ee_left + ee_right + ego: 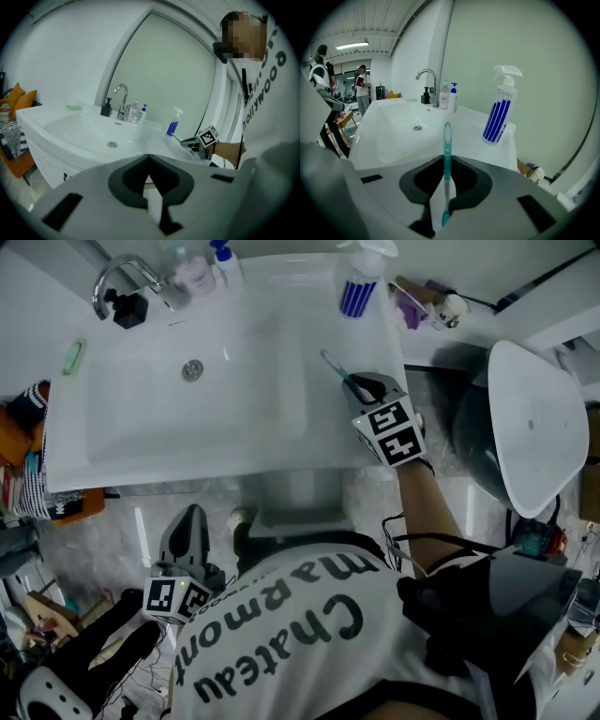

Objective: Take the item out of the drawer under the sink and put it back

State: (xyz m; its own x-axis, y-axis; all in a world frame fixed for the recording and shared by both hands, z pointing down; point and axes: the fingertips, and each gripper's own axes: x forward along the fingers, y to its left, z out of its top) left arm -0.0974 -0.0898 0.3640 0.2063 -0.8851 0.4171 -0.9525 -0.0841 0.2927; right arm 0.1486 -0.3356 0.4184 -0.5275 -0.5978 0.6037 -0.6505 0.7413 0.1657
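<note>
A teal toothbrush [332, 366] [447, 150] sticks out of my right gripper [361, 388] [446, 185], which is shut on its handle. It hangs just above the right rim of the white sink [141, 442], brush end toward the basin. The left gripper view also catches that gripper [190, 142] over the rim. My left gripper [192, 514] [149, 158] is low, in front of the white cabinet [49, 161] under the sink, with its jaws together and nothing between them. No frame shows whether a drawer stands open.
On the sink's back edge stand a faucet [117, 282], a black dispenser [129, 307], small bottles [202, 268] and a blue-striped spray bottle [361, 282] [499, 112]. A white oval lid [534, 427] is at the right, orange cushions [14, 442] at the left.
</note>
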